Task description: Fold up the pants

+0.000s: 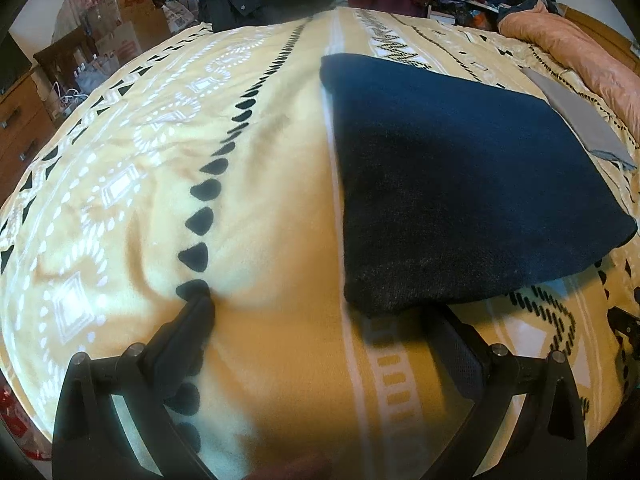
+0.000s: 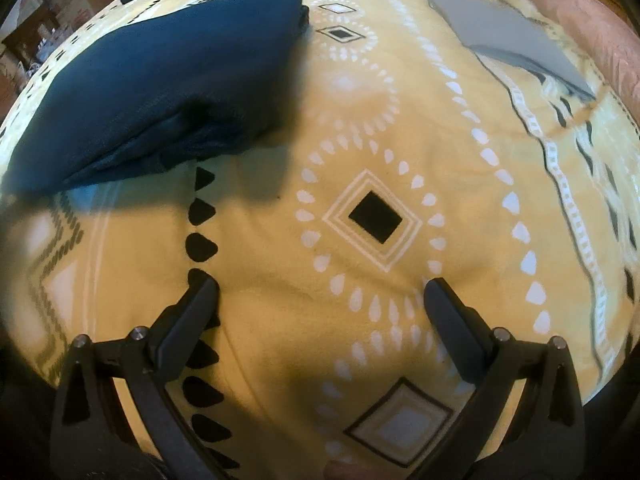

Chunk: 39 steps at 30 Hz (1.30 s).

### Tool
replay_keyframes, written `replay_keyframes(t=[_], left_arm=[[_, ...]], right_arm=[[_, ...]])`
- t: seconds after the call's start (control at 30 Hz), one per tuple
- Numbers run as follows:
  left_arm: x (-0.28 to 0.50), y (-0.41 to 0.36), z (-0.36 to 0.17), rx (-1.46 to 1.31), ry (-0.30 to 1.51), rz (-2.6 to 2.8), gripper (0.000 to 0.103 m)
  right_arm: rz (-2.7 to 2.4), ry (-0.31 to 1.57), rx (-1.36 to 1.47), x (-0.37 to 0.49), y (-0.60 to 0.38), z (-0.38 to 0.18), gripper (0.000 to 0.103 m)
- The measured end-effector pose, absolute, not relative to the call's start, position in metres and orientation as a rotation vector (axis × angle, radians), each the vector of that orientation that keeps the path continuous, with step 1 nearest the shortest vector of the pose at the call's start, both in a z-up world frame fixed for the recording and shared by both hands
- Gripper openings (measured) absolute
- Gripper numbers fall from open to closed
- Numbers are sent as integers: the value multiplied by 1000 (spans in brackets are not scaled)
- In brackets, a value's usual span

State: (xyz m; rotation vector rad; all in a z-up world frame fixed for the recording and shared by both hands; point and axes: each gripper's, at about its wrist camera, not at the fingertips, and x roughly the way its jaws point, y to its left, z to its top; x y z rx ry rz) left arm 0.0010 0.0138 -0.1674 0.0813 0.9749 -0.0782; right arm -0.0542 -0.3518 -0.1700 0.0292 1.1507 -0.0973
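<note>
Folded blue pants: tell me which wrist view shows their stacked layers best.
The right wrist view: it looks at the folded blue pants from the side, so the layered edges show. The left wrist view shows mostly their flat top and a near corner, with the layers hidden.

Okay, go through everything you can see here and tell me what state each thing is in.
Dark blue fabric pants: folded into a compact rectangle, lying flat on the blanket.
Yellow patterned fleece blanket: spread over the bed.
Flat grey cloth: lying flat beyond the pants.
Left gripper: open, empty.
Right gripper: open, empty.
</note>
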Motion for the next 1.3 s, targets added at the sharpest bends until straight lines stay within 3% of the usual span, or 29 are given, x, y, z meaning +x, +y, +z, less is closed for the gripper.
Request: replay_keyframes(t=[0.1,0.37,0.53,0.83,1.3], left_arm=[[-9,6,-138,103,916,-70,103],[-46,-30,6,45,681,-135,103],[-69,-42,65,38,599,-150,103],[-94,-37,92,-7,591,-146,103],[-90,-44,81,20,609,-136,103]], right_arm=[[-109,1077,11,-67,-342,-138,101],[-85,752,27,-89,-297,10,102],[-65,696,16,-90,-280,62,103],[-73,714,42,-94,-278,73,103],[-79,736,50,-98,-278,70,103]])
